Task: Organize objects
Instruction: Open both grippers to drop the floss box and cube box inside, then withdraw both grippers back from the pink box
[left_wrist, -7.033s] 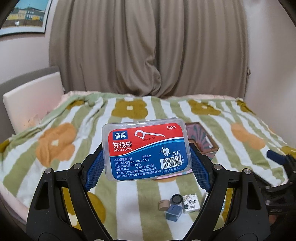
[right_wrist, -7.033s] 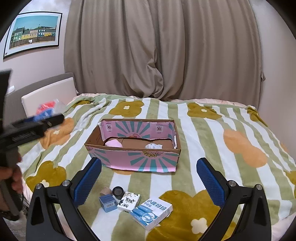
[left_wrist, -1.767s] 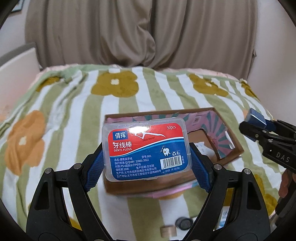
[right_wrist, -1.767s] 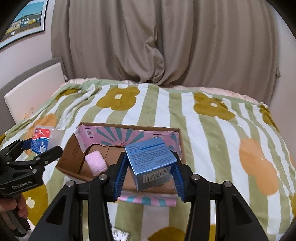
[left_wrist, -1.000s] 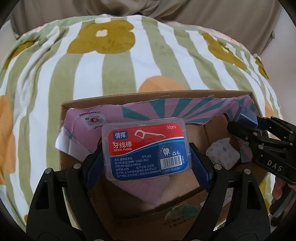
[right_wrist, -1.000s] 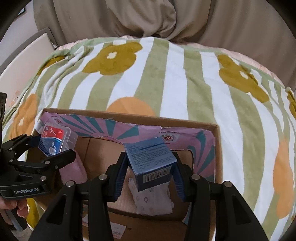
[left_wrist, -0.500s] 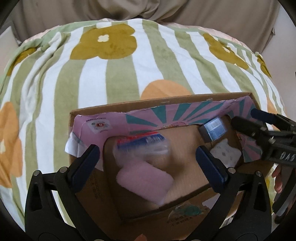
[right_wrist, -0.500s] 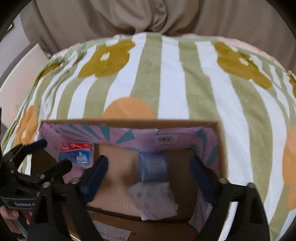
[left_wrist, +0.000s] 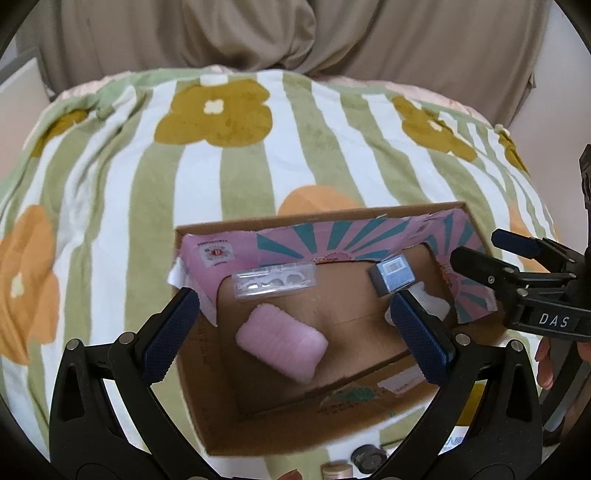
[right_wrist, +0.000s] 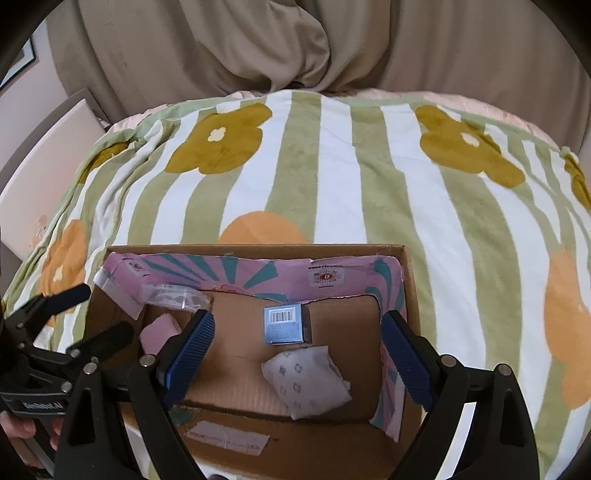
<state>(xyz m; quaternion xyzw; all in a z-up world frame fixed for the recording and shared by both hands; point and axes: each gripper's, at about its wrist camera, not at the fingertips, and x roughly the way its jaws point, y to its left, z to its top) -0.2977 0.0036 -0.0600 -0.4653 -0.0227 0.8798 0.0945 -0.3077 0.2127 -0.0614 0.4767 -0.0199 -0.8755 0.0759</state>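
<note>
The left gripper (left_wrist: 295, 325) is held spread wide and empty above the cardboard box (left_wrist: 207, 417); the right gripper (right_wrist: 299, 354) likewise. Inside the box, the clear dental floss case (left_wrist: 275, 282) is seen against the far wall, the pink pack (left_wrist: 282, 341) beside it, the blue carton (right_wrist: 284, 325) near the patterned tissue pack (right_wrist: 306, 380).

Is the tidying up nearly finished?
Partly. The floss case, blue box, pink sponge and white packet lie in the cardboard box. Both left tongs and right tongs are open, holding nothing. A black cap and small jar wait outside.
</note>
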